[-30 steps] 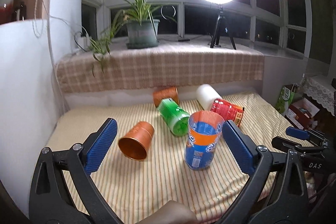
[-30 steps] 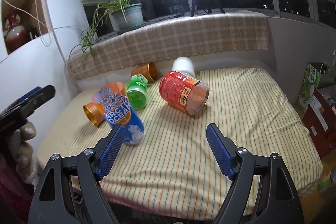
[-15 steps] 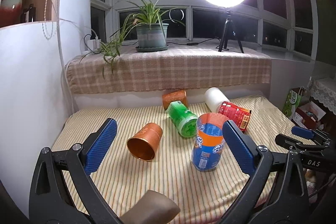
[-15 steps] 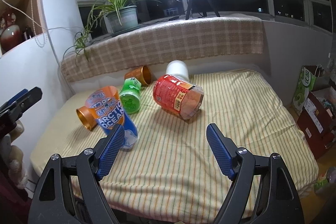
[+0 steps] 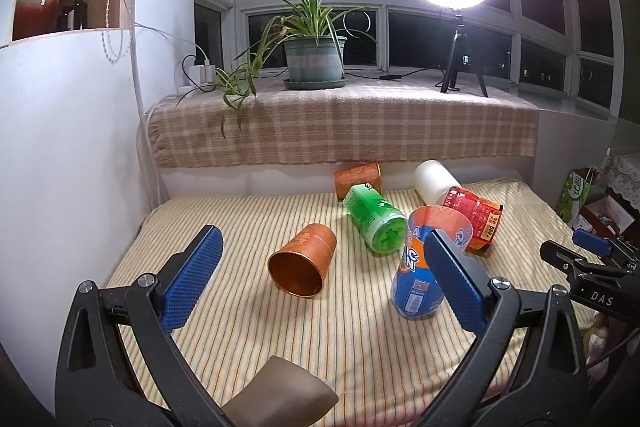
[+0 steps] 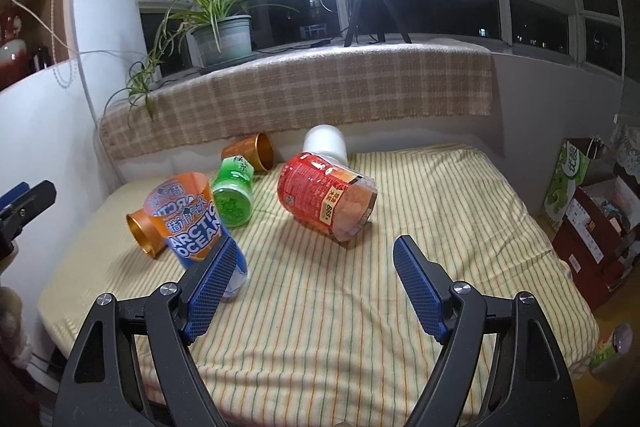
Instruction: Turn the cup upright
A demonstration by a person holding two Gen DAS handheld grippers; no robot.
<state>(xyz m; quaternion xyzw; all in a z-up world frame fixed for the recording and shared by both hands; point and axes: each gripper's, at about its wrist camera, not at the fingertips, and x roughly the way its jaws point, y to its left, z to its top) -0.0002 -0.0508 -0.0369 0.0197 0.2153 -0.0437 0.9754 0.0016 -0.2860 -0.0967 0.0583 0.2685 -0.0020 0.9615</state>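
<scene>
I judge that 1 cup already stands mouth up and that I am between picks, choosing the next one to right. My left gripper [image 5: 320, 281] is spread wide with nothing between its jaws, and my right gripper [image 6: 314, 289] is likewise parted and empty, both hanging above the striped bedcover [image 6: 400, 247].

The blue and orange Arctic Ocean cup [image 5: 424, 267] stands with its rim up, leaning a little. The copper cup [image 5: 302, 265] lies on its side near it, open mouth turned toward me, base pointing away. It sits about centred between my left fingers, so I take it as the next target. That calls for lowering the left gripper, closing across the wall just behind the rim, then rolling the wrist until the mouth faces up.

Farther back lie the green cup [image 5: 374, 223], the red cup [image 6: 326, 197], a white cup [image 6: 325, 145] and a 2nd copper cup [image 6: 250, 151], all tipped over.
</scene>
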